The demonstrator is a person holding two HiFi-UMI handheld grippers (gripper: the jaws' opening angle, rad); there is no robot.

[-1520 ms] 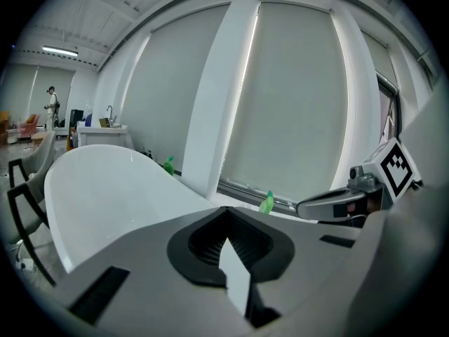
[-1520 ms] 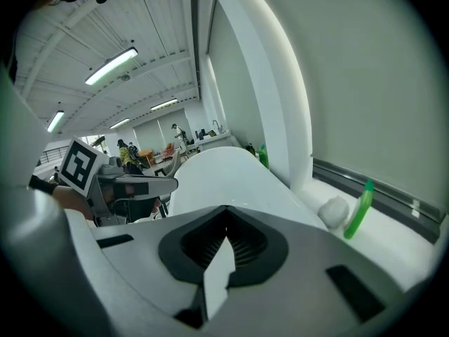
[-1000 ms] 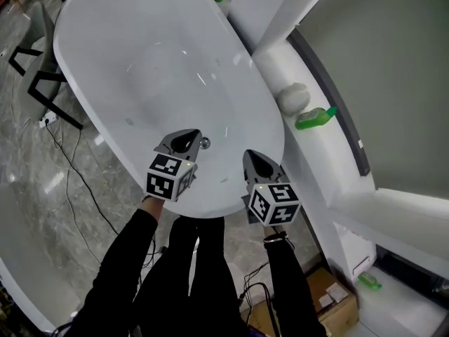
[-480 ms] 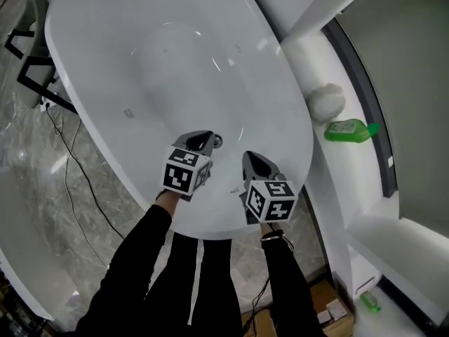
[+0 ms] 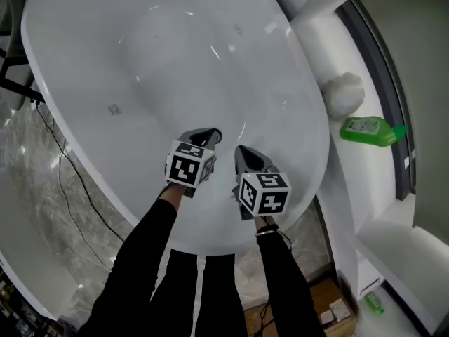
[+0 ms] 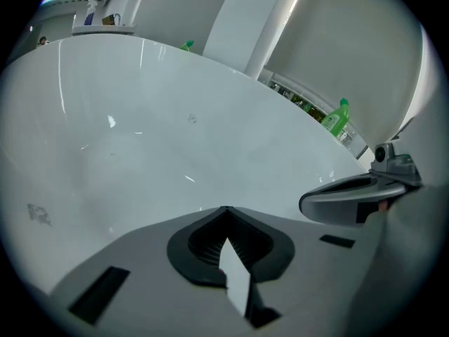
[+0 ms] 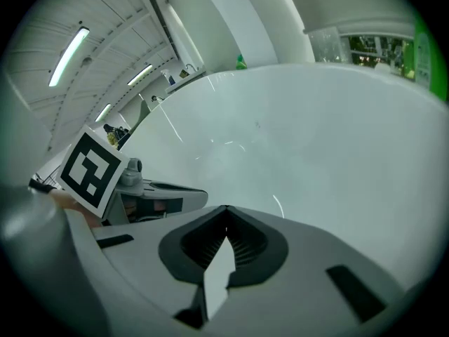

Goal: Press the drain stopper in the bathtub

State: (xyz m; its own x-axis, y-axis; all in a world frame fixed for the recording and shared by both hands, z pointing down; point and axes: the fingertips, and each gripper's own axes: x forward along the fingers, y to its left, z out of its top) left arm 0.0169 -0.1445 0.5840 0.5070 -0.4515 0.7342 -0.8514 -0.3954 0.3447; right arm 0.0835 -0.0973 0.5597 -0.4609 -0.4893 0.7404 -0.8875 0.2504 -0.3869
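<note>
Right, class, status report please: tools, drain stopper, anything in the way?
Left tool shut, empty, tip at drain stopper, contact unclear. Right tool shut, empty, alongside over bathtub. Nothing in the way.

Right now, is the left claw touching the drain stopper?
Cannot tell. In the head view the left claw tip overlaps the drain stopper, hiding any gap; the left gripper view shows only bathtub wall past the shut claw.

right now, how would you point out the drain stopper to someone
Start with the big white oval bathtub and look at its floor near the person's end. The drain stopper sits just past the tip of the left gripper, the only small round fitting on that plain white surface.
</note>
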